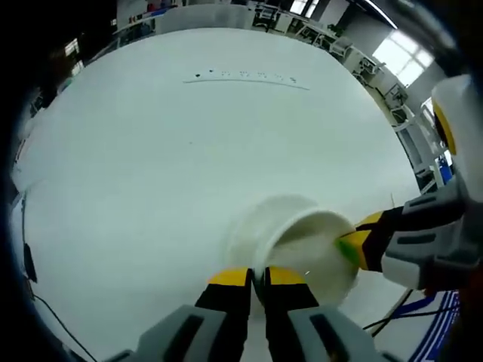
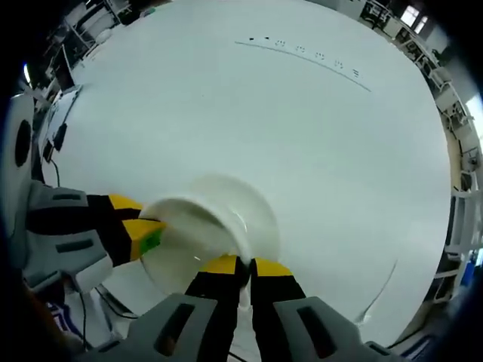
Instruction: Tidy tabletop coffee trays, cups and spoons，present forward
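A white cup (image 1: 313, 245) tilts its mouth toward the camera, with a wider white saucer (image 1: 260, 219) behind it, over the white tabletop (image 1: 189, 151). My left gripper (image 1: 256, 277) is shut on the cup's rim at the near side. The right gripper (image 1: 353, 243) comes in from the right and pinches the opposite rim. In the right gripper view the same cup (image 2: 192, 234) and saucer (image 2: 260, 215) sit just above my right gripper (image 2: 243, 265), shut on the rim, while the left gripper (image 2: 145, 230) clamps the cup from the left. I cannot tell whether the saucer touches the table.
The white tabletop (image 2: 317, 151) stretches wide ahead, with a thin line of small dark marks (image 1: 245, 75) near its far side, marks (image 2: 302, 51) also in the right gripper view. Desks and windows (image 1: 396, 60) lie beyond. Cables (image 1: 392, 309) hang below the near edge.
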### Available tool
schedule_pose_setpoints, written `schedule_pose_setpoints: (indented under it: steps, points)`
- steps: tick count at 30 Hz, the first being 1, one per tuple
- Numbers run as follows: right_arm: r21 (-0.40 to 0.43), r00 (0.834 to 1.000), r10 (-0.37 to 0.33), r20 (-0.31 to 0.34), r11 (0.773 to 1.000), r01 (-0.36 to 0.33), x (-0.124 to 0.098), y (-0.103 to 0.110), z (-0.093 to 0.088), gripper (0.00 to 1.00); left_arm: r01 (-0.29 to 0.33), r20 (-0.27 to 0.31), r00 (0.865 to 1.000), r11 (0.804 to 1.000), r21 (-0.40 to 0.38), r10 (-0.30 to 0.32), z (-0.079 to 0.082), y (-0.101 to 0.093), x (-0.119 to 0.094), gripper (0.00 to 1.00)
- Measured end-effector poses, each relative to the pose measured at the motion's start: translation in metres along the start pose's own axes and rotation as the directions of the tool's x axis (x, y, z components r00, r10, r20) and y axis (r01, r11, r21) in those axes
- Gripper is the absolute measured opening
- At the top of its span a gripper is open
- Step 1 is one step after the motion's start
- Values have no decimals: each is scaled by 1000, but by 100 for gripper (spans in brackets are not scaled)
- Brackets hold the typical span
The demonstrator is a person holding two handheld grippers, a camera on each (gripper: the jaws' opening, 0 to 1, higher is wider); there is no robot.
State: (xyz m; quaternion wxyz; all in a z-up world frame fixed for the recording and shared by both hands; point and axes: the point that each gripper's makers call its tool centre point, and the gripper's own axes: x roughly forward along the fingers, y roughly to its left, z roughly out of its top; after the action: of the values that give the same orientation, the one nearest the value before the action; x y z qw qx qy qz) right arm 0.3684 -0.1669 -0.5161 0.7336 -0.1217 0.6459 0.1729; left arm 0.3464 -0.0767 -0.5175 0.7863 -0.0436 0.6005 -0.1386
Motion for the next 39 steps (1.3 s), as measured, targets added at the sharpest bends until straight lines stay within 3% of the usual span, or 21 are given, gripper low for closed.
schedule_pose_setpoints:
  steps: [7, 10, 14, 20, 24, 32, 34, 36, 39]
  points:
    - [9, 1000, 14, -16, 1000, -14, 1, -1, -7, 5, 5, -11, 1000, 1000, 6, -5, 3, 0, 3, 8]
    - [2, 1000, 17, -7, 1000, -17, 3, -3, -2, 6, 3, -12, 1000, 1000, 11, -3, 1, -1, 3, 9]
    - [1, 1000, 26, 15, 1000, -26, 4, -4, -4, 6, 25, 14, 1000, 1000, 3, -26, 5, -1, 4, 10]
    - [-32, 998, 36, 53, 999, -34, 6, -5, -3, 6, 25, 60, 998, 998, 53, -28, 14, 0, 6, 11]
    - [-40, 997, 37, 61, 999, -35, 6, -6, -2, 7, 50, 66, 996, 998, 33, -52, 14, 1, 7, 11]
    - [-90, 988, 60, 139, 995, -48, 5, -3, -4, 8, 58, 103, 993, 997, 47, -63, 9, -4, 5, 11]
    - [-90, 988, 61, 141, 995, -49, 5, -3, -5, 8, 64, 130, 989, 995, 82, -74, 15, -3, 6, 12]
    - [-84, 979, 92, 183, 993, -77, 6, -6, 2, 8, 66, 183, 979, 991, 117, -86, 23, -2, 5, 11]
    - [-89, 972, 110, 208, 992, -93, 8, -10, 14, 9, 82, 178, 979, 991, 106, -100, 20, -1, 5, 11]
